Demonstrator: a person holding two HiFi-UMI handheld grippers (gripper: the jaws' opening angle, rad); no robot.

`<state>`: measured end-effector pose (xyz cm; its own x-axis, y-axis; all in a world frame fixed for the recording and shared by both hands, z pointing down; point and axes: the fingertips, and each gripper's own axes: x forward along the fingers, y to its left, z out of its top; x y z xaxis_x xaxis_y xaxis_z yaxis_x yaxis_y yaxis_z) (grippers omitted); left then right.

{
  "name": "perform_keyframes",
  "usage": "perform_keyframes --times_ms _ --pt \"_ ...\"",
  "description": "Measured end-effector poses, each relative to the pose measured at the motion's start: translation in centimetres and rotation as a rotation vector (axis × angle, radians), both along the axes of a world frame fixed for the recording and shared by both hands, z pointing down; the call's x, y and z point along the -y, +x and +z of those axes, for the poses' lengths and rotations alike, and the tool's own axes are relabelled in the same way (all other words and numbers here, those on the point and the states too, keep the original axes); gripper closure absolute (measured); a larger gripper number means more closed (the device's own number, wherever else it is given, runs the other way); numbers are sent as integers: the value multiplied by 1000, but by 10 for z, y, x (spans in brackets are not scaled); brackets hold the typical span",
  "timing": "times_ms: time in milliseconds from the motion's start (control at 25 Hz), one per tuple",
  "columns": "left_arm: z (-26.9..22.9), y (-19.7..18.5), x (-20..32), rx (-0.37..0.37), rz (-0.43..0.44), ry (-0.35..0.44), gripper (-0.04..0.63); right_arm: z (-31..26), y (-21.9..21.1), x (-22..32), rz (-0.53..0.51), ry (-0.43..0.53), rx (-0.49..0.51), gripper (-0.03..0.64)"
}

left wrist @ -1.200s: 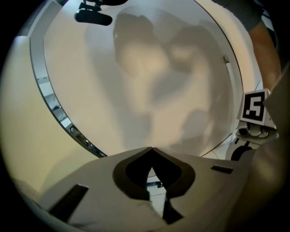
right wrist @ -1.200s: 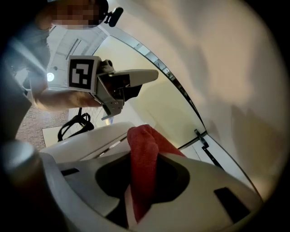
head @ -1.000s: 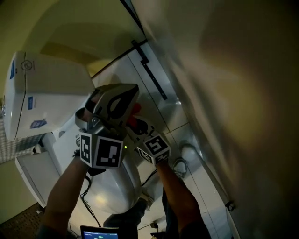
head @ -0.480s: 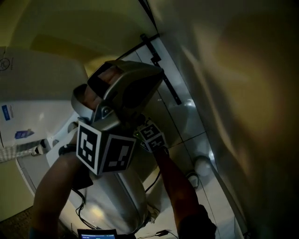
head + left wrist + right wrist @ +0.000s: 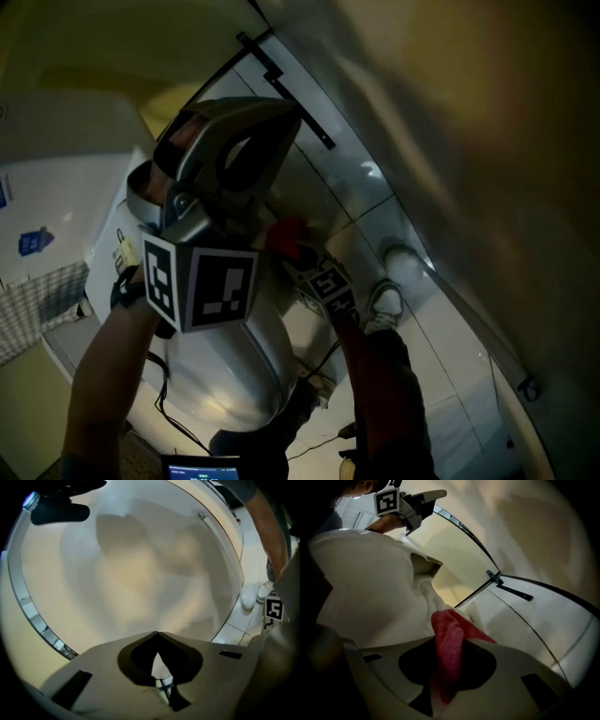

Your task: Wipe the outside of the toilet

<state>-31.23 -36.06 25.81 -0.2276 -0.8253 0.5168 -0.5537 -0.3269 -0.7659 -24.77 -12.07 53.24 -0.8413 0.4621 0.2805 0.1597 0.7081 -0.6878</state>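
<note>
Brought out from behind the shut, empty left gripper (image 5: 253, 131), the cloth (image 5: 289, 234) is clamped in the right gripper (image 5: 450, 641) at the toilet (image 5: 225, 375) side, mid-wipe; next, a firm stroke along it is called for.

Head view steeply down; right gripper view close; toilet (image 5: 234, 370) shared.

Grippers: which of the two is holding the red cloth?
The right gripper: its jaws are clamped on the red cloth. The left gripper, raised higher, has its jaws closed together with nothing between them.
</note>
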Motion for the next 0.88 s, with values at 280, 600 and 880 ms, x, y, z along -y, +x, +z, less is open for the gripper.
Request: perform_keyframes --times_ms 280,600,880 --pt "-8 70 -17 -65 43 -27 578 -15 94 -13 74 14 -106 532" --pt "-65 122 -34 -133 80 27 578 -140 98 46 322 158 51 532" --pt "-122 200 -94 -276 92 36 578 -268 162 62 592 244 137 532"
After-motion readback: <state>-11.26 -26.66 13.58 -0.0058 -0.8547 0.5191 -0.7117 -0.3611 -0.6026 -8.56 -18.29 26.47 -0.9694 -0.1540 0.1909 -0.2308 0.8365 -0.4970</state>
